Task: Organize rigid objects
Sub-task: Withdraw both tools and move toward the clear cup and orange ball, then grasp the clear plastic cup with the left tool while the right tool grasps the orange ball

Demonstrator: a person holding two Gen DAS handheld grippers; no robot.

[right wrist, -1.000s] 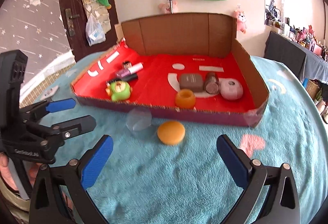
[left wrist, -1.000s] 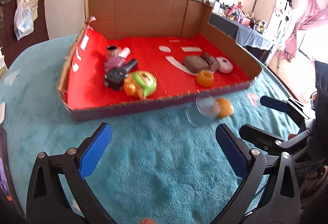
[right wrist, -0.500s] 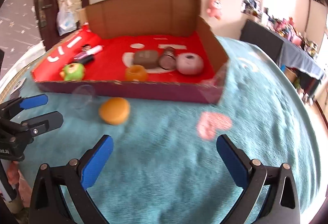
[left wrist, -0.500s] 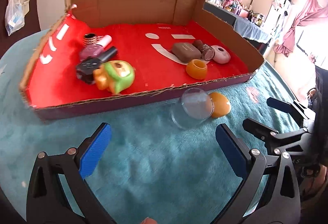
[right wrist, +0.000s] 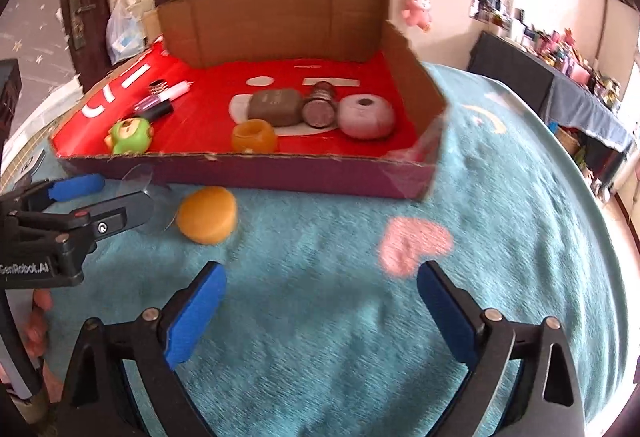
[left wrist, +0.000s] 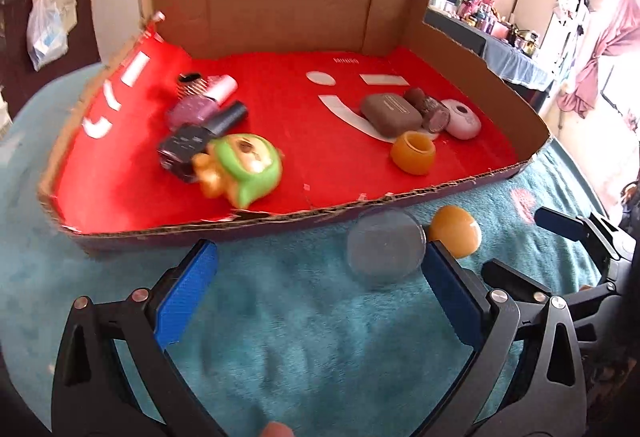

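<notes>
Both grippers now closer to box (left wrist: 256,233) than second ago. Left gripper (left wrist: 316,291) wide open, empty; clear lid (left wrist: 384,247) just ahead. Right gripper (right wrist: 320,307) empty, jaws closing; orange cap (right wrist: 206,215) on teal blanket (right wrist: 360,337) beside lid.

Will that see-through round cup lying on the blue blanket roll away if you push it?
Probably. The clear round plastic cup lies on its side, so a nudge could roll it, though the fuzzy teal blanket should slow it. It looks thin and light, and smooth, so it may slip from a loose pinch.
</notes>
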